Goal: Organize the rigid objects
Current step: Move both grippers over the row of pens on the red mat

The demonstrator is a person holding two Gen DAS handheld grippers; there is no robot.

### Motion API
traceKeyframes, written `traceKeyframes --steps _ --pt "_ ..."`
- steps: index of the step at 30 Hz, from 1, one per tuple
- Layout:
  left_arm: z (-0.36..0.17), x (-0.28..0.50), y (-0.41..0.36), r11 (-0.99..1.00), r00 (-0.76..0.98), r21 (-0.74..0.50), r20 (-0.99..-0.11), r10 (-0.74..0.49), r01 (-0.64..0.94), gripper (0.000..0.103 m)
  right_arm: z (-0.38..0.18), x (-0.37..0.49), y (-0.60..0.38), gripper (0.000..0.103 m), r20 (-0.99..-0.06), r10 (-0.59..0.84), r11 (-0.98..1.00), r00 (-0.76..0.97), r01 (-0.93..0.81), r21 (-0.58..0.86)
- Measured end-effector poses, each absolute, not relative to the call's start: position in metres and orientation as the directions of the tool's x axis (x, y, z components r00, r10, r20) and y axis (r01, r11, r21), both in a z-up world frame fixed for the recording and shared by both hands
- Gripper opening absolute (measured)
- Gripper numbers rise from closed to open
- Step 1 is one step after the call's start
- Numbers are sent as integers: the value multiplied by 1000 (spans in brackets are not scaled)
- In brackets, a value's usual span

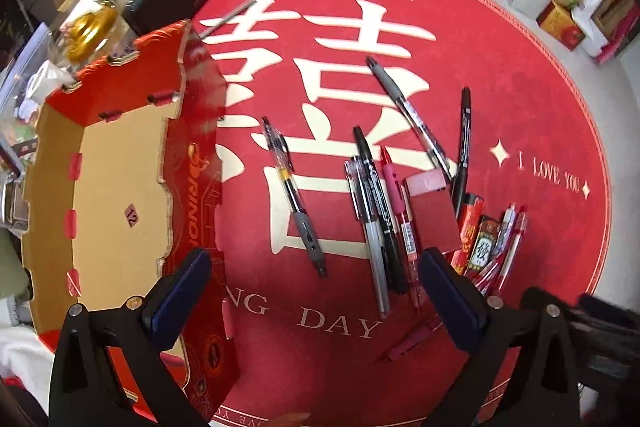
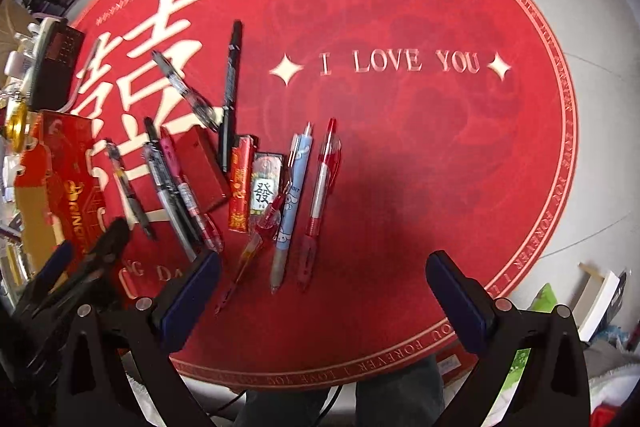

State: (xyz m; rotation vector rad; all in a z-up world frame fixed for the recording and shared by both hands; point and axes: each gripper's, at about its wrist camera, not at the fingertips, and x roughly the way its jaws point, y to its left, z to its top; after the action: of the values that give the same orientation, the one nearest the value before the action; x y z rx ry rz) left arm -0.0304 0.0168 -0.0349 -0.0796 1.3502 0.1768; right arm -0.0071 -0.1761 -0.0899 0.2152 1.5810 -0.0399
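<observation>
The pens (image 2: 192,187) lie scattered in the middle left of the right wrist view, on the red round mat (image 2: 400,155) covering the worktop. With them lie a small red box (image 2: 204,171), a red lighter (image 2: 240,183) and a lighter with a green character (image 2: 264,191). A light blue pen (image 2: 290,203) and a red pen (image 2: 320,199) lie side by side, apart from the rest. The red cardboard tray (image 1: 120,187) at the left of the left wrist view looks the likely destination.

Both the right gripper (image 2: 324,291) and the left gripper (image 1: 316,291) hover with jaws released and empty. A good next move, I judge, is taking the outlying red pen first: straddle its barrel crosswise, near the middle, so it stays level and neighbours are not dragged.
</observation>
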Motion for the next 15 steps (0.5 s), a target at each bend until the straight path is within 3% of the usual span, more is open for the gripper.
traceKeyframes --steps 9,15 --pt "-24 -27 31 977 228 51 -969 99 -206 103 -142 -9 -138 103 -992 83 993 -90 86 76" --pt "-30 -31 24 981 205 51 -975 89 -186 103 -145 -23 -155 103 -992 -94 994 -83 -66 -88"
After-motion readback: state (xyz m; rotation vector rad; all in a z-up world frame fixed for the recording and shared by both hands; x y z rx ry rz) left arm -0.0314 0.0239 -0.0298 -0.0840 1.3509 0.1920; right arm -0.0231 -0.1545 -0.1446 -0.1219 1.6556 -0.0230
